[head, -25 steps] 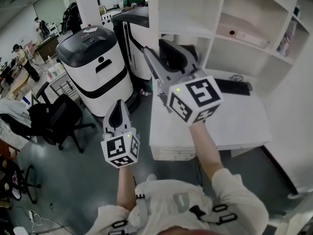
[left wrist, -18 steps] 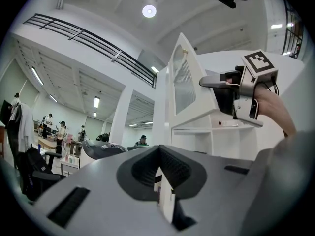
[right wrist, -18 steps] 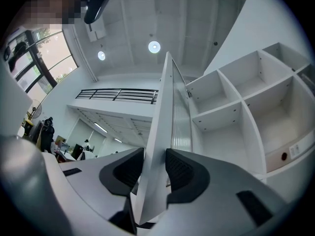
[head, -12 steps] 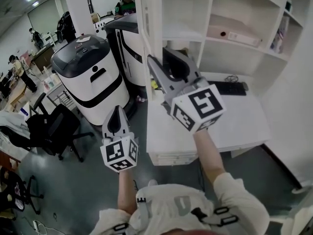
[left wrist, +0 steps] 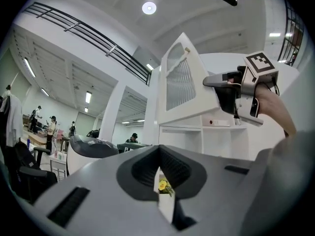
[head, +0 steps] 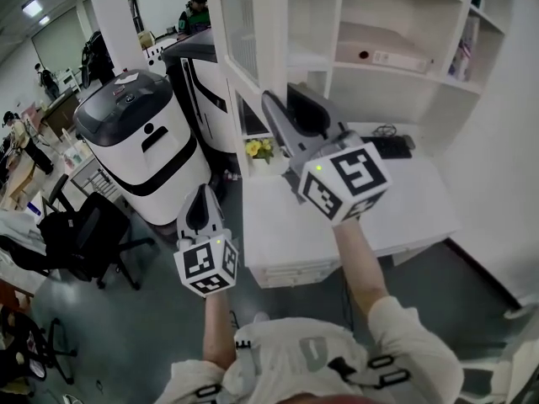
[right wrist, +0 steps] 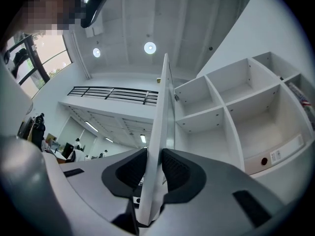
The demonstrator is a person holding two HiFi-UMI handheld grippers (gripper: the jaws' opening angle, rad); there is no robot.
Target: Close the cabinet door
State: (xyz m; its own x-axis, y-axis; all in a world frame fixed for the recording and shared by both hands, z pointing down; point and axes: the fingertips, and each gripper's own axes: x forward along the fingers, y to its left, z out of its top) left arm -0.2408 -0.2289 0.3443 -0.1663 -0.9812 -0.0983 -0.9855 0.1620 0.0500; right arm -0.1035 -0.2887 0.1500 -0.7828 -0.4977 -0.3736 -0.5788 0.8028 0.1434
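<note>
The white cabinet door [head: 244, 32] with a ribbed glass panel stands swung out from the shelf unit [head: 379, 57]. My right gripper [head: 282, 112] is raised at the door's free edge. In the right gripper view that door edge [right wrist: 160, 132] runs straight between the two dark pads of the right gripper [right wrist: 153, 166], whose jaws are closing and lie against both faces. My left gripper [head: 200, 194] hangs lower left over the floor, shut and empty. The left gripper view shows its jaws [left wrist: 159, 170] together, the door [left wrist: 184, 82] above, and the right gripper [left wrist: 216, 82] at the door.
A white desk [head: 404, 217] below the shelves carries a keyboard [head: 392, 147] and yellow flowers [head: 258, 148]. A large grey-and-white machine [head: 139, 141] stands left of the door, a black office chair [head: 76, 234] beside it. People stand far back in the hall.
Both grippers have moved forward toward the cabinet. The right gripper's jaws have narrowed and the door's edge now sits between them. The left gripper stays shut and empty.
</note>
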